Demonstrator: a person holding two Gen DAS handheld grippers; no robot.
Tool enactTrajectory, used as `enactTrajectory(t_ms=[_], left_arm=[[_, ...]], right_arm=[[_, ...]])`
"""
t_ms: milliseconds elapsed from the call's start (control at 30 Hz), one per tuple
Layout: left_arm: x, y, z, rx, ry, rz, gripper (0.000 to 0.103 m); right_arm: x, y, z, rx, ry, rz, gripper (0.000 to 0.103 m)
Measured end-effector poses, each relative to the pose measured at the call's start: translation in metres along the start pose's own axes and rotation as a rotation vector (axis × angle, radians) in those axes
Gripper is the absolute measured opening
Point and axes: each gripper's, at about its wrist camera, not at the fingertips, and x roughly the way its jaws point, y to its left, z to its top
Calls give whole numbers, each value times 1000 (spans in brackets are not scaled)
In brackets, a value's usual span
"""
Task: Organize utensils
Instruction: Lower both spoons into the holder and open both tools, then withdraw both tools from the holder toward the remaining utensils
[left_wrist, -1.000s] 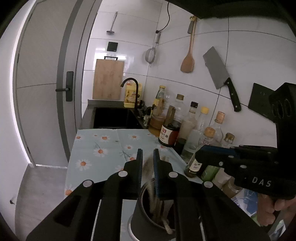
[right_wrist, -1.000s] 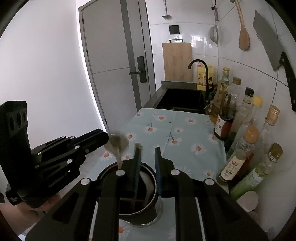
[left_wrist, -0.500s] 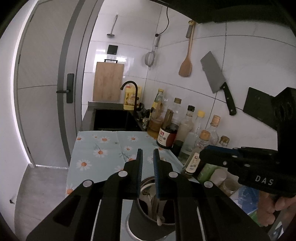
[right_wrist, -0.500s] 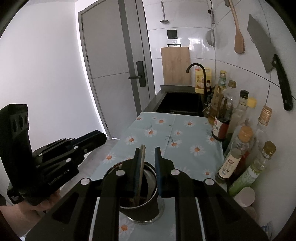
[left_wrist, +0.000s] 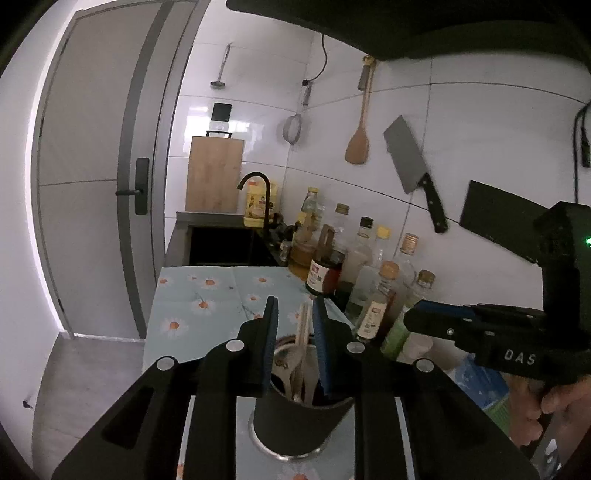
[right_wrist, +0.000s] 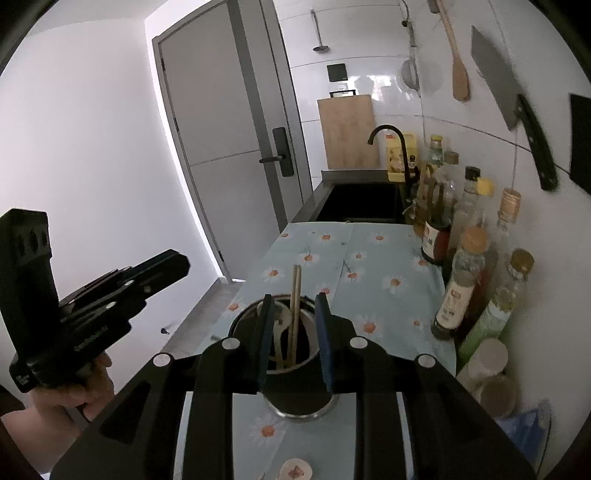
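Observation:
A black utensil cup (left_wrist: 295, 421) stands on the daisy-print counter; it also shows in the right wrist view (right_wrist: 295, 395). Wooden chopsticks (right_wrist: 294, 314) and a pale spoon (right_wrist: 280, 332) stand inside it. In the left wrist view the chopsticks (left_wrist: 303, 332) and the spoon (left_wrist: 295, 365) rise between the fingers. My left gripper (left_wrist: 295, 314) is open and empty above the cup's rim. My right gripper (right_wrist: 293, 310) is open and empty over the same cup. Each gripper shows in the other's view, the right one (left_wrist: 461, 325) and the left one (right_wrist: 155, 269).
Several sauce and oil bottles (right_wrist: 461, 288) line the right wall. A black sink (right_wrist: 362, 203) with a tap lies beyond the cloth. A cleaver (left_wrist: 410, 166), wooden spatula (left_wrist: 358, 144) and strainer hang on the tiles. A cutting board (left_wrist: 214, 173) leans at the back.
Both grippers have opened wider and pulled back a little from the cup. The spoon that the left gripper held a second ago now rests in the cup with the chopsticks.

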Motion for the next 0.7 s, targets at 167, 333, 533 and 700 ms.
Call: enactTrajectory(t_ms=[167, 333, 533, 700], left_arm=[[-16, -8, -12, 24, 30, -15, 18], [-22, -13, -29, 33, 87, -32, 18], [-22, -19, -52, 46, 153, -67, 18], [-10, -21, -74, 46, 247, -103, 18]], right_arm=[[-16, -4, -18, 52, 14, 26, 24], [-25, -9, -48, 119, 53, 31, 24], [-24, -15, -85, 189, 118, 35, 24], [-25, -25, -119, 285, 180, 29, 24]])
